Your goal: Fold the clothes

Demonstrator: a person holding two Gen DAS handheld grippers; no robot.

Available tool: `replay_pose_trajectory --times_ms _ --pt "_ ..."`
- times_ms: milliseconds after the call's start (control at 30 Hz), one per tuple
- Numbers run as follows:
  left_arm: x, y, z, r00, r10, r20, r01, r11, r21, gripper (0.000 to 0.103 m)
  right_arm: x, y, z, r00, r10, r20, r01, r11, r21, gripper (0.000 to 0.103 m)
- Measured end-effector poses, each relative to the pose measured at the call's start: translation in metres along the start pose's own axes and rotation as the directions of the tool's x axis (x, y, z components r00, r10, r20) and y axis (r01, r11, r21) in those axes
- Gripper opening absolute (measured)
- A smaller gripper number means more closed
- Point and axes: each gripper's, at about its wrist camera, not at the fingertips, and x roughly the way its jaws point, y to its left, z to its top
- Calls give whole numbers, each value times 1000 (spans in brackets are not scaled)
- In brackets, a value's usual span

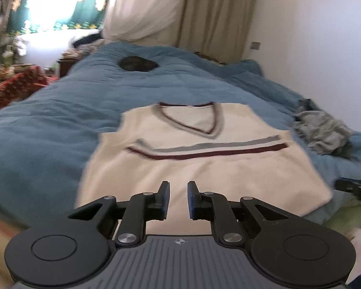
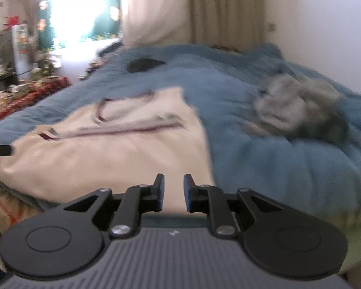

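While tilted downward over the near hem of a cream sleeveless vest point(image 1: 192, 168), holding nothing: left gripper point(image 1: 178, 183), fingers a little apart, a narrow gap between the blue pads, only cream knit visible through it. Cannot tell whether touching the cloth or just above it.

Vest spread flat and front side up on the blue bedspread point(image 1: 48, 132), close to the near edge of the bed, V-neck trimmed in grey and maroon, one grey and one maroon stripe across the chest, collar pointing toward the far end, hem nearest the cameras.

Over the right edge of the vest and the bare bedspread just beside it: right gripper point(image 2: 173, 176), also tilted downward, fingers parted by a similar narrow gap, nothing pinched between them.

Well apart from the vest, toward the wall side of the bed: a crumpled grey garment point(image 1: 325, 132), lying in a heap. Farther up the bed, near its far end: a small dark item point(image 1: 138, 63), too blurred to identify.

Behind the bed, beige curtains point(image 1: 180, 9) and a plain pale wall point(image 1: 312, 36). To the left, a bright window point(image 1: 53, 0) and a low surface under a red patterned cloth point(image 1: 12, 86), crowded with small things.

At the right edge of the left wrist view, a black piece of hardware point(image 1: 356, 187), too little in frame to identify.

Both views smeared by blur, the right wrist one more so
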Motion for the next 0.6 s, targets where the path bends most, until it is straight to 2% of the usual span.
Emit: replay_pose_trajectory --times_ms 167,300,367,433,600 --pt "46 -40 8 997 -74 -32 75 997 22 14 40 46 23 998 69 2 -69 994 -85 18" --pt "85 -55 9 996 -42 -76 44 999 32 14 73 75 27 996 81 -26 -84 990 -111 18" --pt "96 -52 3 994 -37 -100 37 999 1 14 88 86 23 996 84 -43 -89 988 -125 18" --pt "96 -49 -6 995 -31 -95 30 999 -13 15 95 91 9 996 72 -59 -79 988 -133 18" --pt "75 -57 -18 998 -11 -66 16 997 80 15 79 92 -6 996 75 -48 -82 982 -169 18"
